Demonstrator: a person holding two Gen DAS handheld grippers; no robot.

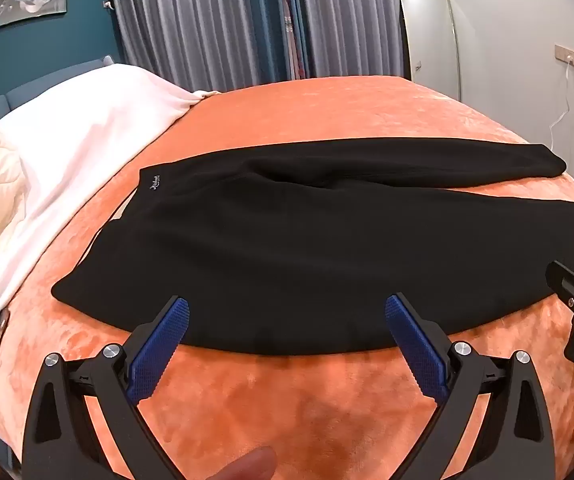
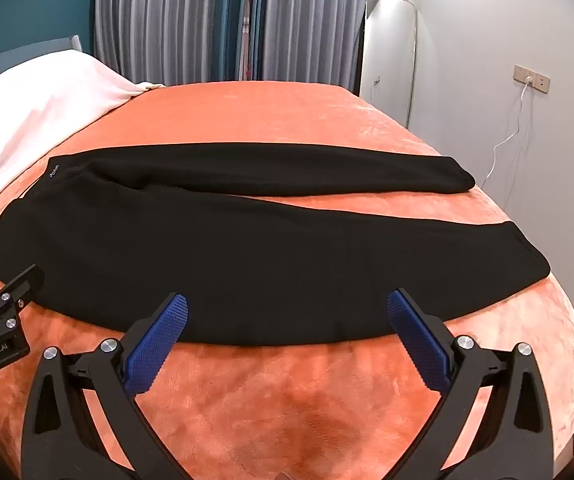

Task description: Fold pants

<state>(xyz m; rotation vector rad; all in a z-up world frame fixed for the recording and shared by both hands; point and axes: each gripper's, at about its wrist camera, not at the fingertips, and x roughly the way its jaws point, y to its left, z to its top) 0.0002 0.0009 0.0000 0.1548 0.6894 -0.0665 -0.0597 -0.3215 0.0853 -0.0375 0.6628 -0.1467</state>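
pants: long black knit pants [image 1: 287, 248] spread flat, legs apart, on the orange plush bed cover [image 1: 287, 400]
left claw [image 1: 287, 322]: released (empty), at near hem
right claw [image 2: 287, 320]: released, likewise

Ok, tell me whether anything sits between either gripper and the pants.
Nothing visible does. The left gripper and right gripper are both open at the near edge of the black pants, with only bare orange blanket beneath them.

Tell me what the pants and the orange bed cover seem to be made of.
Pants: a matte black fabric, likely knit or fleece; it takes up the light and lies limp with soft folds. Cover: plush, velvety pile, likely fleece; its sheen is mottled, with lighter and darker patches like brushed nap.
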